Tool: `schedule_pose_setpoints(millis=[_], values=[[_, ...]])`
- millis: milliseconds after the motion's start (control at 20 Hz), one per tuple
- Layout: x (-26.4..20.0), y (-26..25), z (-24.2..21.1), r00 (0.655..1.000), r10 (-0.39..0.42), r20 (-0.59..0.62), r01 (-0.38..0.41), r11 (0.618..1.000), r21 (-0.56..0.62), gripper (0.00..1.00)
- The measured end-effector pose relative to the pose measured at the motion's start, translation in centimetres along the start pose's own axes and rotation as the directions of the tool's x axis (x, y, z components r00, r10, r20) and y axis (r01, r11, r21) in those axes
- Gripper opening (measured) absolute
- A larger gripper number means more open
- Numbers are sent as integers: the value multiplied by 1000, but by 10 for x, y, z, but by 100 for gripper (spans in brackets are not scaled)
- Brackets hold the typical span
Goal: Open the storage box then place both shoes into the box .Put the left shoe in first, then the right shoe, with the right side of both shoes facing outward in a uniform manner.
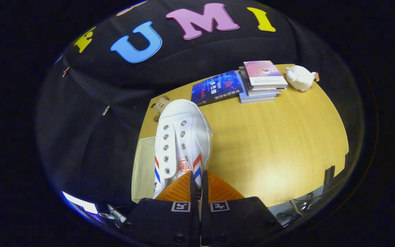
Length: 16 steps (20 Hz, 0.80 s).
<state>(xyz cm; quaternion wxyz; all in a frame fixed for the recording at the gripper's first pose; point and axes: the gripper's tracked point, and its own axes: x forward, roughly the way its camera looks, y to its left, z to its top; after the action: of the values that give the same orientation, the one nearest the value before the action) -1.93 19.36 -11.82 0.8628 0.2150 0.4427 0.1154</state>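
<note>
A white canvas shoe with red and blue side stripes and metal eyelets hangs in the air, toe pointing away from me. My gripper is shut on the shoe's collar edge near the heel, both fingers pressed close together on it. Below and to the left of the shoe, a cream storage box stands at the left edge of the wooden table; I see part of its pale wall and rim, and the shoe covers most of its opening.
A stack of books and a blue book lie at the table's far edge. A white piggy figurine sits at the far right corner, a small plush toy at the far left corner.
</note>
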Motion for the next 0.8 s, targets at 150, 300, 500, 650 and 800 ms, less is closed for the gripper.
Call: schedule_pose_setpoints(millis=[150,300,500,650,800], values=[[19,33,-15,998,28,-49,-30,999,-34,6],[38,54,-37,994,31,-108,-38,997,-69,6],[65,57,-64,985,-28,-170,12,995,-95,6],[84,49,-75,975,-102,-197,83,991,-103,6],[96,44,-80,968,-163,-188,138,981,-137,7]])
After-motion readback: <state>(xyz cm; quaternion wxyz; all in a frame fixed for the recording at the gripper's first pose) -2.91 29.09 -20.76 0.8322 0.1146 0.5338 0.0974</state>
